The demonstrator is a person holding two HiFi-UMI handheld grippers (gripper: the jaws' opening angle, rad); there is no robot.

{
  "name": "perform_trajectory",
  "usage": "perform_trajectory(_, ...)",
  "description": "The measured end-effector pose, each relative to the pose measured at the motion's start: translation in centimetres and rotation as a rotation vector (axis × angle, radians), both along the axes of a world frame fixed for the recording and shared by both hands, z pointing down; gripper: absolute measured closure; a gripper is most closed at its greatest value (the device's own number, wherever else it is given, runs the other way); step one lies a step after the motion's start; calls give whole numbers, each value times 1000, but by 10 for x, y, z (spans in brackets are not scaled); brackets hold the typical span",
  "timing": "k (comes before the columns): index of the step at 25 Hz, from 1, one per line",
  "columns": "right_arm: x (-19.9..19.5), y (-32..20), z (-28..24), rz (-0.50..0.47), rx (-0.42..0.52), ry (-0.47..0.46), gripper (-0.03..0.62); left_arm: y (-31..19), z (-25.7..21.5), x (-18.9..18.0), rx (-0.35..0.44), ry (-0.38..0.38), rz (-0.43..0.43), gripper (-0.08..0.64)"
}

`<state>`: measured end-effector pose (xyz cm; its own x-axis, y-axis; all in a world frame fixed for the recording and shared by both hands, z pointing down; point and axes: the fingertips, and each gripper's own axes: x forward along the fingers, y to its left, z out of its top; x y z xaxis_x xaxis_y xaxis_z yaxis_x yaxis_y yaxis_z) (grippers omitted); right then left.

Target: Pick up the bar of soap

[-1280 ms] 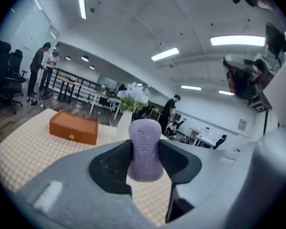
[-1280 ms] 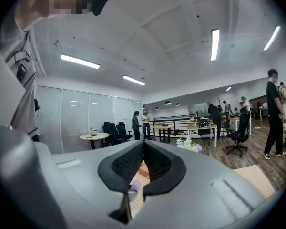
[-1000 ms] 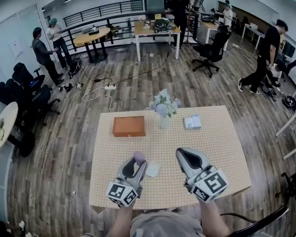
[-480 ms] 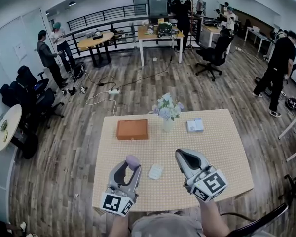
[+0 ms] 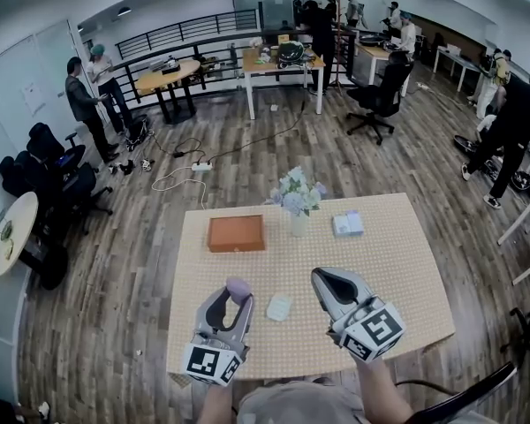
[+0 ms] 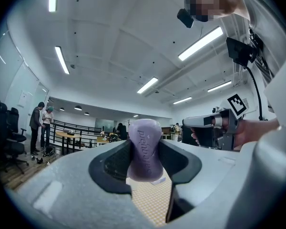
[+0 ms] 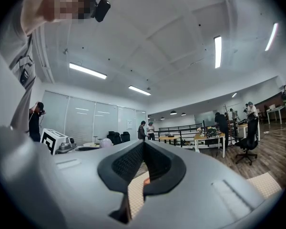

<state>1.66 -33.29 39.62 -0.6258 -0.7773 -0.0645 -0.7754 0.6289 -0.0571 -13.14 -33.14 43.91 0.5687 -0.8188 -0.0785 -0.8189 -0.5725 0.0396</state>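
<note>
A purple bar of soap (image 6: 144, 144) stands upright between the jaws of my left gripper (image 6: 144, 162), which is shut on it and holds it above the table. In the head view the soap (image 5: 238, 286) sticks out of the left gripper (image 5: 233, 302) near the table's front edge. My right gripper (image 5: 334, 283) hovers beside it to the right, pointing level. In the right gripper view its jaws (image 7: 143, 152) meet at the tips with nothing between them.
A small white dish (image 5: 278, 307) lies on the beige table (image 5: 397, 263) between the grippers. Farther back are a brown box (image 5: 236, 233), a vase of flowers (image 5: 295, 201) and a small blue-white packet (image 5: 347, 224). People, desks and chairs stand around the room.
The left gripper has risen with the soap and rolled a little, coming away from the white dish. The right gripper has kept still.
</note>
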Motion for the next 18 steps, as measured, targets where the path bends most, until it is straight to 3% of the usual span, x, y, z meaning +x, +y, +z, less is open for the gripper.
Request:
perform_trajectory(10, 8, 3, 1, 31, -2, 4, 591, -30, 73, -26, -167, -72, -74, 382)
perform_trajectory(18, 17, 7, 1, 53, -9, 3, 591, -50, 167, -28, -419, -246, -69, 383)
